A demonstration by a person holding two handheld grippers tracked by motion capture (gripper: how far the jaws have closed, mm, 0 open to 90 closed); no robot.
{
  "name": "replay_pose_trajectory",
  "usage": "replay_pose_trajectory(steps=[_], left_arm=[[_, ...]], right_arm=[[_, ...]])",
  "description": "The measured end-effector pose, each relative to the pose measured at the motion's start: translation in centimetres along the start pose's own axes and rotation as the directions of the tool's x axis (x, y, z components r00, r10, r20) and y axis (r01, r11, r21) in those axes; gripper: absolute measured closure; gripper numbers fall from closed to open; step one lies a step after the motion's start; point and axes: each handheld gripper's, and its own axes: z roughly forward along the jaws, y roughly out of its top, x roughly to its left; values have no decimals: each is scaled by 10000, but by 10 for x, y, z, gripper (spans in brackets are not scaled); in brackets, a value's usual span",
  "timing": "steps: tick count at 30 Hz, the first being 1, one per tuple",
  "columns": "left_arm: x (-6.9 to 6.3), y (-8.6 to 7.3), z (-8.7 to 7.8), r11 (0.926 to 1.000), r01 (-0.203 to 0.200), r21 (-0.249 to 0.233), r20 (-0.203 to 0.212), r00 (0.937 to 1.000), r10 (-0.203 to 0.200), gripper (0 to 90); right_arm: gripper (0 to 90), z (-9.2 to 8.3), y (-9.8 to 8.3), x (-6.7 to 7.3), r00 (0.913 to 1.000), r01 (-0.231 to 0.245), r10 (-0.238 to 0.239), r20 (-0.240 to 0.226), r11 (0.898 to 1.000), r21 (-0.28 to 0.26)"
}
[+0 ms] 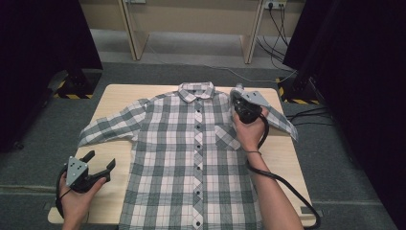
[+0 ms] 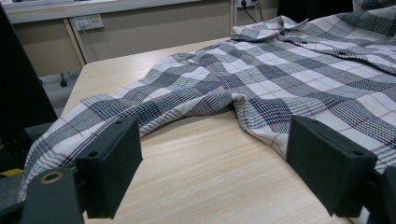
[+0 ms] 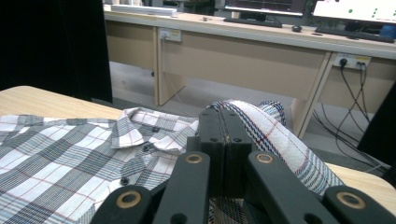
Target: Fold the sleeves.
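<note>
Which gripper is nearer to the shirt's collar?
Right. The right gripper is shut on the sleeve just beside the collar, at the far end of the table. The left gripper hangs open at the near edge, beside the hem.

The shirt is a button-up in white, grey and dark green plaid with thin red lines. It lies face up and buttoned along the centre of the high view, collar toward the top of the frame, hem hanging over the bottom edge of the bench. A row of dark buttons runs down its front, and a chest pocket sits right of them. One sleeve stretches flat toward the left of the frame, its cuff near the bench edge. The other sleeve, at upper right, is lifted and folded over at its shoulder end.
</note>
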Motion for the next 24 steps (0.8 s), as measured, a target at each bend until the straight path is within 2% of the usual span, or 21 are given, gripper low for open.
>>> replay_pose_trajectory(steps=[17,24], left_arm=[[1,0,0,10000,33,-35,32,10000,-33,174],[0,0,0,10000,2,-23,14,10000,-2,174]], right_arm=[[897,7,5,14,9993,231,-230,-278,9997,13],[897,10,4,19,9974,302,-294,-655,9995,110]])
